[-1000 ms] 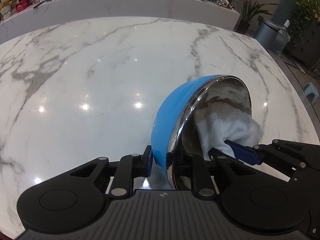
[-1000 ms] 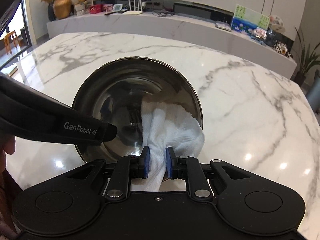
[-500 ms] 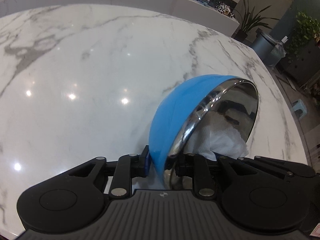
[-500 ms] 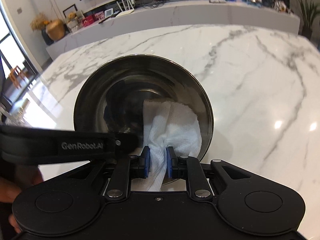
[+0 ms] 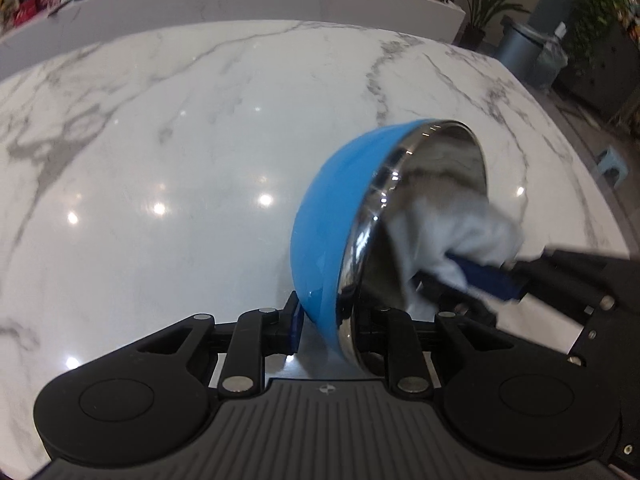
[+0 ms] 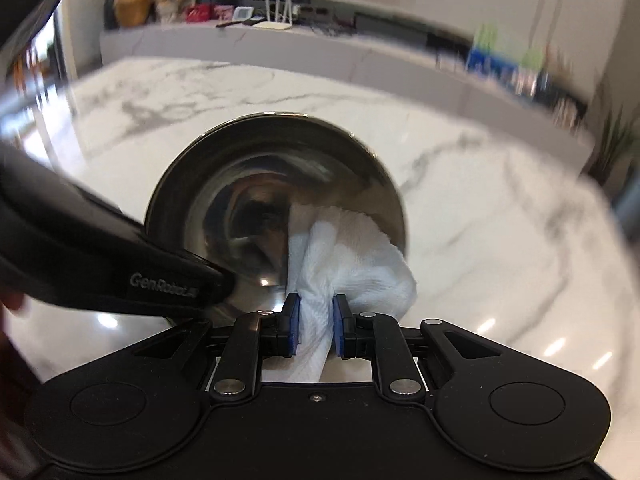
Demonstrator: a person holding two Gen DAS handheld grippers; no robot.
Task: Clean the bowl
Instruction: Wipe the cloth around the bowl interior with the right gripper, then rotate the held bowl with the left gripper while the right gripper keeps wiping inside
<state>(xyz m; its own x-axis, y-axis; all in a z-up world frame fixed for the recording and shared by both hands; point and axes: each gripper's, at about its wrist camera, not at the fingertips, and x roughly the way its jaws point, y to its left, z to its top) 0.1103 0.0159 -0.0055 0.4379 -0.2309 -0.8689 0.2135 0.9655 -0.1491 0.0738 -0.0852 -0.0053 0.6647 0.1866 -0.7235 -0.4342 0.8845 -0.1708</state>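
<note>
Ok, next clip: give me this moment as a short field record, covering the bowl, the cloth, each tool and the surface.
bowl: blue outside, steel inside, tipped on its side, mouth toward the right tool
cloth: white, bunched, reaching into the bowl
left tool: astride the bowl's rim, jaws closing on it
right tool: shut on the cloth
surface: white marble table

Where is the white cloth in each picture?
Left wrist view: the white cloth is at right, inside the tipped blue bowl.
Right wrist view: the cloth is at centre, pinched by the right gripper.
Shared landmark: the bowl's shiny rim.
</note>
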